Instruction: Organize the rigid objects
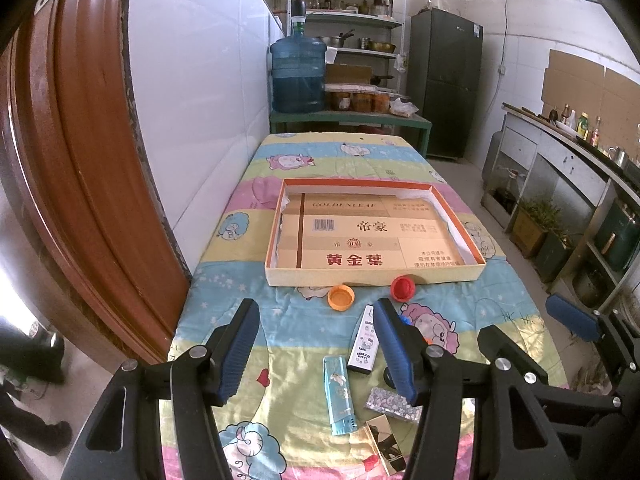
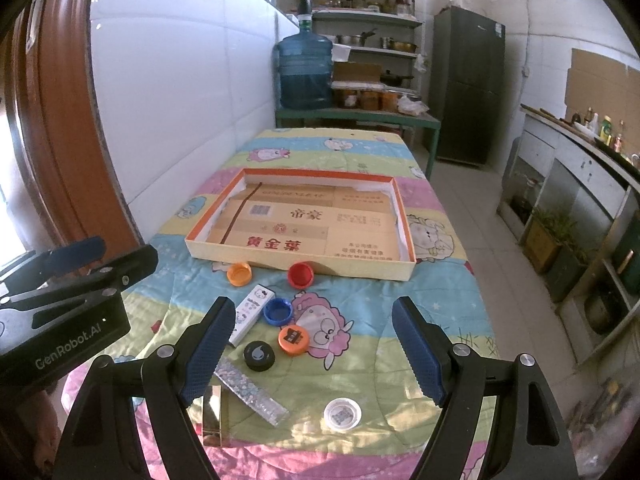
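A: What needs tidying here?

B: Small hard pieces scattered on the near half of the quilt-covered desk (image 2: 460, 292): an orange plastic bottle cap (image 2: 239, 273) and a red plastic bottle cap (image 2: 301, 275) just in front of the shallow cardboard tray with the orange rim (image 2: 400, 216), then a blue plastic cap (image 2: 278, 311), an orange cap with a dark label (image 2: 293, 339), a black cap (image 2: 259, 355), and a clear white cap (image 2: 342, 413) near the front edge.

A: And the long things?

B: A white cartoon-printed lighter (image 1: 363, 340), a teal lighter (image 1: 339, 396), a glittery slim lighter (image 2: 252, 392) and a gold mirror-finish lighter (image 2: 214, 416), all lying flat toward the front left corner.

A: How would they handle?

B: I judge everything light and stiff. The caps look smooth and could squirt out of a pinch, so grip across the rim. Lighters are best taken across their narrow sides at mid-length; the mirror-finish one looks the slipperiest. The soft quilt gives underneath, which should let a pad get low.

A: The claws?

B: The left claw (image 1: 316, 354) is spread wide and empty, hovering over the lighters. The right claw (image 2: 316, 354) is also spread, nothing between its pads, above the caps.

A: The tray?

B: Nothing loose in it, just a flattened printed carton liner (image 1: 360, 236); it sits mid-desk, so I take it for the destination.
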A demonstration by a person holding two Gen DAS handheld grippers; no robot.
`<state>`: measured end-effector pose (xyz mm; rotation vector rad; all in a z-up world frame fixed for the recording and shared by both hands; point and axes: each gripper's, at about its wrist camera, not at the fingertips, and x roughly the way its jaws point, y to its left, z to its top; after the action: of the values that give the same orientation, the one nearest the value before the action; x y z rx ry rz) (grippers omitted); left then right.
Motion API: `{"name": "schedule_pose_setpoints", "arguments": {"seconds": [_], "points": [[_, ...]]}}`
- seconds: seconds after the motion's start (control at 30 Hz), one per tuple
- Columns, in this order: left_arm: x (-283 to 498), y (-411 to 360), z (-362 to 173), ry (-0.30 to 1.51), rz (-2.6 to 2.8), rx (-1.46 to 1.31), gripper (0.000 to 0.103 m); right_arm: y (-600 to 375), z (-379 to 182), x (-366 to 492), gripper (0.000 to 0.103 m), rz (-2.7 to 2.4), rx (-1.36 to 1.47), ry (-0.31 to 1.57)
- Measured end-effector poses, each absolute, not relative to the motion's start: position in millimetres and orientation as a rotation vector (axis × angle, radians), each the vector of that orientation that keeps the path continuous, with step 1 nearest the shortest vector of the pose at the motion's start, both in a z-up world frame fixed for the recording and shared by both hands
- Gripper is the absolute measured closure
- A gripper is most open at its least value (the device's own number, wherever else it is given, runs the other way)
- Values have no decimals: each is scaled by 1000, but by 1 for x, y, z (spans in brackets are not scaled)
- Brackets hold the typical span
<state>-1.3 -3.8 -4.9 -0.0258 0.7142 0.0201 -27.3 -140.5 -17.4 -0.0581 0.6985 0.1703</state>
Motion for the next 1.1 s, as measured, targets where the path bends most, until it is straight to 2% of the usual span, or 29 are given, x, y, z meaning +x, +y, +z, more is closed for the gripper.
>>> {"name": "schedule_pose_setpoints", "arguments": {"seconds": [1.1], "points": [[0,-4,-12,726,19,-36,43,-147,-16,-25,21,142,-51,702]]}}
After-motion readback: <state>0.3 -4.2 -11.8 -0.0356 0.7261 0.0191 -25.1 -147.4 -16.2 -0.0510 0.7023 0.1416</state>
